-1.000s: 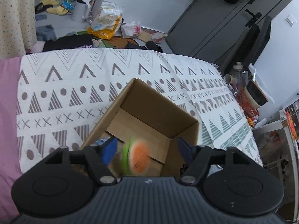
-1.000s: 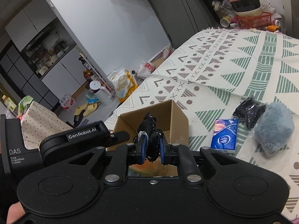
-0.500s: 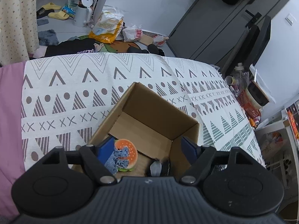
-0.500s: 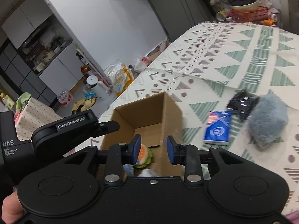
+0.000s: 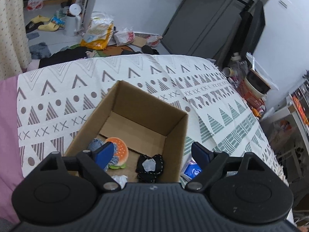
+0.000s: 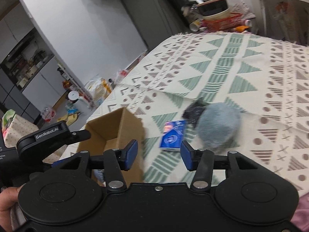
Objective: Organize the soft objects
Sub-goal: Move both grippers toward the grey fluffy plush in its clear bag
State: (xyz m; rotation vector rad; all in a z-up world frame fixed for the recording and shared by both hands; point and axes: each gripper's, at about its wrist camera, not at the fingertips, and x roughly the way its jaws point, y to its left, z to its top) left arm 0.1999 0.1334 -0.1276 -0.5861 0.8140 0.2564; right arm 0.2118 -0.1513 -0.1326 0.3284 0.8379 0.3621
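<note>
Left wrist view
- Left gripper [image 5: 152, 153]: jaws spread wide, nothing between the blue pads; it hangs over the near end of the box.
- Cardboard box [image 5: 146, 104]: open top, standing on the patterned bedspread [image 5: 58, 89].
- Burger toy [image 5: 117, 151]: orange and green plush on the box floor, near-left corner, partly behind the left pad.
- Denim piece [image 5: 95, 144]: blue fabric touching the burger toy on its left side.
- Black fabric item [image 5: 149, 166]: on the box floor against the right wall, a pale patch at its centre.
- White crumpled scrap [image 5: 120, 179]: at the near edge of the box floor; cannot tell what it is.
- Tissue pack [image 5: 192, 171]: blue, on the bedspread just outside the right wall of the box.

Right wrist view
- Right gripper [image 6: 158, 153]: jaws wide apart, empty, above the bedspread between the box and the tissue pack.
- Box: at the left of the pads, corner [image 6: 123, 119] visible.
- Tissue pack: lying flat just beyond the pads [image 6: 172, 135].
- Grey fluffy item [image 6: 219, 127]: on the bedspread right of the tissue pack, blurred.
- Black bundle [image 6: 194, 110]: touching the grey item's far-left side.
- Hand [image 6: 7, 205]: at the lower left edge.
</note>
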